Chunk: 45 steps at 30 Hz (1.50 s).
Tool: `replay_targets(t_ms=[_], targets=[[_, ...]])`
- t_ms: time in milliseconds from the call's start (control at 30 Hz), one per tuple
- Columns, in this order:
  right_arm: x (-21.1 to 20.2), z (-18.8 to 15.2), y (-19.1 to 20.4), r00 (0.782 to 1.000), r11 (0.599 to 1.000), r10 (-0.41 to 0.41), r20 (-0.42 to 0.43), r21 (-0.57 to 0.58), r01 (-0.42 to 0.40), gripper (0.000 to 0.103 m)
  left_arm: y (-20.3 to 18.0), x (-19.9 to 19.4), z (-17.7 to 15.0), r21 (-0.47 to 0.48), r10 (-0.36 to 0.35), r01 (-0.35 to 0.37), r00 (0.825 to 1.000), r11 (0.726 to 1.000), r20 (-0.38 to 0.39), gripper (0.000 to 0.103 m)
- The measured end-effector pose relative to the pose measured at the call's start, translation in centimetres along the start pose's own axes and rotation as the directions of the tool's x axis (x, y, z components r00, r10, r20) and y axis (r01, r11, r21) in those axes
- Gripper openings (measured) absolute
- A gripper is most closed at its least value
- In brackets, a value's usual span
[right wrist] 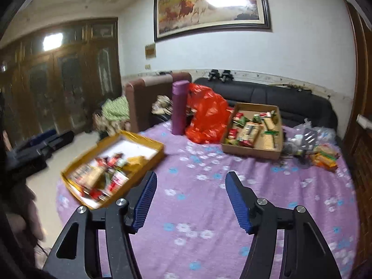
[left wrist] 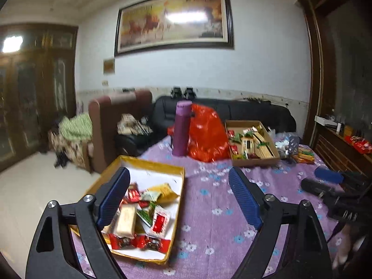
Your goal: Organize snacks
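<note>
Your left wrist view low over the yellow tray (left wrist: 148, 162), facing 12 o'clock, your right wrist view further right, both sharing cardboard box (right wrist: 253, 151), sofa wall.

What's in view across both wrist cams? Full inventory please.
Yellow box: 1, white inside, near left of table, holds mixed wrapped snacks.
Cardboard box: 1, brown, far right of table, holds snack packs.
Bottle: 1, purple, upright, far centre.
Plastic bag: 1, red-orange, right of the bottle.
Loose snacks: small pile, orange and green, right of the cardboard box.
Tablecloth: 1, purple, floral.
Sofa: 1, black, behind the table.
Painting: 1, framed, on the wall.
Left gripper: open, empty.
Right gripper: open, empty.
</note>
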State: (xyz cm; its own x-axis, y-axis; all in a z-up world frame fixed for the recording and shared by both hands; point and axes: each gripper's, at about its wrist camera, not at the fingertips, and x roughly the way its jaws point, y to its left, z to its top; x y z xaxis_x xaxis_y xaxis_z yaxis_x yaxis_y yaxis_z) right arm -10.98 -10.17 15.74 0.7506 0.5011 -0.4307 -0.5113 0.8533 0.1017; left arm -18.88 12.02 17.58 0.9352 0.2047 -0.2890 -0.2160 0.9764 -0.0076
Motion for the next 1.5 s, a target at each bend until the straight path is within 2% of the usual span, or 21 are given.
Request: replay_targets(t_ms=[100,233,367,500,600,700,900,1133,1500], targets=[[1.9,-1.8,2.5,0.998,0.998,0.056,-0.014,0.028,-0.056,0.065,-0.4,-0.9,-0.4,0.034,0.037,-0.038,0.999,0.999,0.034,0.103],[4.7,-4.7,5.6,0.996,0.997,0.068,-0.051,0.051,-0.065,0.065,-0.3,-1.3,-1.9,0.072,0.121,-0.125,0.991,0.99,0.058,0.103],[6.6,-6.5,6.5,0.986,0.991,0.107,-0.125,0.088,-0.097,0.065,0.7,0.0,-3.8,0.07,0.167,-0.167,0.986,0.983,0.01,0.103],[7.3,-7.4,7.6,0.983,0.994,0.094,-0.158,0.062,-0.085,0.065,1.9,2.3,-4.9,0.017,0.139,-0.138,0.983,0.99,-0.116,0.103],[7.9,-7.9,8.4,0.982,0.996,0.083,-0.17,0.033,-0.079,0.065,2.7,3.7,-5.8,-0.015,0.124,-0.129,0.974,0.991,-0.19,0.103],[8.5,-8.1,9.0,0.978,0.996,0.091,-0.19,0.019,-0.089,0.065,2.9,4.6,-6.7,-0.005,0.14,-0.145,0.962,0.989,-0.233,0.103],[10.1,-8.9,10.5,0.964,0.994,0.099,-0.246,-0.022,-0.107,0.065,3.4,5.7,-7.6,-0.009,0.128,-0.136,0.952,0.991,-0.277,0.103],[10.9,-9.5,11.3,0.959,0.992,0.095,-0.266,-0.052,-0.113,0.066,4.3,7.0,-8.3,-0.057,0.081,-0.106,0.938,0.993,-0.337,0.103],[11.0,-9.8,11.2,0.955,0.992,0.103,-0.28,-0.048,-0.121,0.066,4.3,7.4,-8.7,-0.055,0.074,-0.1,0.929,0.993,-0.361,0.103]])
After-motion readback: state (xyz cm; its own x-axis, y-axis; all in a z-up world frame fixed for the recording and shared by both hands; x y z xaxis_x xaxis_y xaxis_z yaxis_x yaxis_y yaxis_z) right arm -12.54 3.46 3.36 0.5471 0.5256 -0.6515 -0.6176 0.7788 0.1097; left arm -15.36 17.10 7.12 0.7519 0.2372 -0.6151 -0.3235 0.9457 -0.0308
